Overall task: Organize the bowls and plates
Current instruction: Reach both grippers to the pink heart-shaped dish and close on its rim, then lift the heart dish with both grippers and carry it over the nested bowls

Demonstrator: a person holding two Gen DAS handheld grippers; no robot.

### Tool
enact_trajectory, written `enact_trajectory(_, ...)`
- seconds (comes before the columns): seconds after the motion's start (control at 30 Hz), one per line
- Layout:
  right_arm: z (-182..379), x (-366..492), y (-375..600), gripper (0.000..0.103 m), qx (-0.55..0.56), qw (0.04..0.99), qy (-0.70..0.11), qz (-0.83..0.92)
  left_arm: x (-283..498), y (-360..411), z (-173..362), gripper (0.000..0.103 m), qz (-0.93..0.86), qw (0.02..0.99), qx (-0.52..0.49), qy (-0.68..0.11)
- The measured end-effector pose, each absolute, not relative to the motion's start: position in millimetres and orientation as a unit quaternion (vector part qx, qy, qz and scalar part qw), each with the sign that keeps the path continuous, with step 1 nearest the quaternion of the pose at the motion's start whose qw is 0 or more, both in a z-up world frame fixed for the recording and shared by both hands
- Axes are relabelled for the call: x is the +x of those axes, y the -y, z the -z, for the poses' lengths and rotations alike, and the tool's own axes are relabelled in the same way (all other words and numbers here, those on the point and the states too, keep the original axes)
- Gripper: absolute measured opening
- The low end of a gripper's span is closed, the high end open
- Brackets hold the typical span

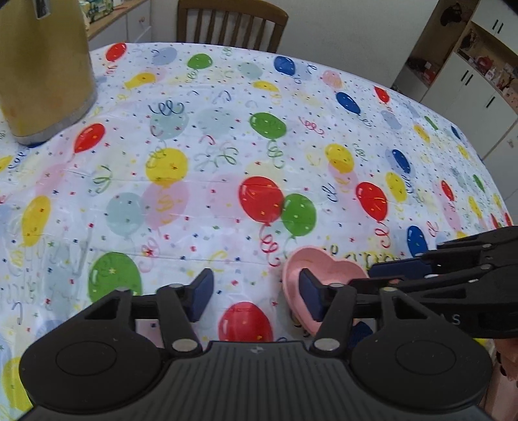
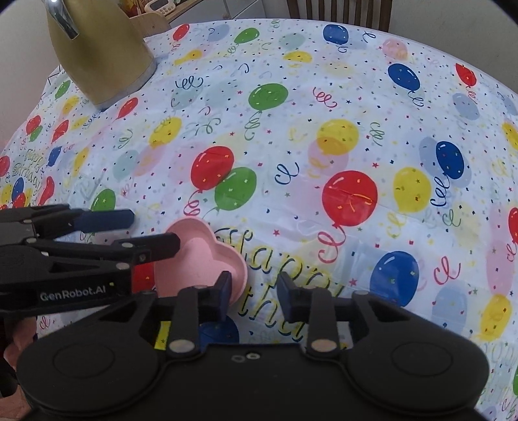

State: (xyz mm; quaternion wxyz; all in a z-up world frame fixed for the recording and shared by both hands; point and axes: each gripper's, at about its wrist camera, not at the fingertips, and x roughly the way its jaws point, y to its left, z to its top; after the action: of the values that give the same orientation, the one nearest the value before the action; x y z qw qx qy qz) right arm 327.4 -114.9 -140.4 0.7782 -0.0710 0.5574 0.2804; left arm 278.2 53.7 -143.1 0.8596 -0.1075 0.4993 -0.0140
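Observation:
A pink heart-shaped bowl [image 1: 327, 272] lies on the balloon-print tablecloth [image 1: 200, 181], near the front edge. It also shows in the right wrist view [image 2: 200, 256]. My left gripper [image 1: 255, 296] is open, and its right finger reaches over the bowl's left rim. My right gripper [image 2: 254, 293] is open just right of the bowl, its left finger at the bowl's right lobe. Each gripper shows in the other's view: the right gripper [image 1: 388, 275] comes in from the right, and the left gripper [image 2: 155, 231] comes in from the left. Neither holds anything.
A tall yellow kettle-like jug [image 1: 42, 64] stands at the table's far left; it also shows in the right wrist view [image 2: 97, 48]. A wooden chair [image 1: 231, 22] stands behind the table. White cabinets and shelves [image 1: 469, 64] are at the right.

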Motion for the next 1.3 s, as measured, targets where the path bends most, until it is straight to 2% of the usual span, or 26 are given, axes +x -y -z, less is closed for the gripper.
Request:
enact_trajectory(0.07, 141, 328, 114, 0.022, -0.068, 0.777, -0.558, -0.282, 278, -50, 144, 0.038, 0.02, 0.859, -0.105, -0.5)
enact_trajectory(0.23, 139, 327, 112, 0.01, -0.065, 0.776, -0.559, -0.283, 280, -43, 144, 0.023, 0.032, 0.857, -0.107, -0.504)
enact_trajectory(0.33, 140, 327, 110, 0.005, -0.067, 0.775, -0.561, -0.281, 281, -40, 144, 0.013, 0.032, 0.855, -0.104, -0.508)
enact_trajectory(0.43, 139, 326, 109, 0.004, -0.068, 0.775, -0.564, -0.276, 281, -40, 143, 0.009, 0.031, 0.853, -0.106, -0.51)
enact_trajectory(0.77, 125, 315, 108, 0.001, -0.074, 0.775, -0.57, -0.264, 267, -36, 130, 0.005, 0.032, 0.85, -0.111, -0.514)
enact_trajectory(1.3, 51, 259, 126, 0.001, -0.08, 0.782, -0.555, -0.273, 209, -20, 59, 0.005, 0.059, 0.855, -0.111, -0.503)
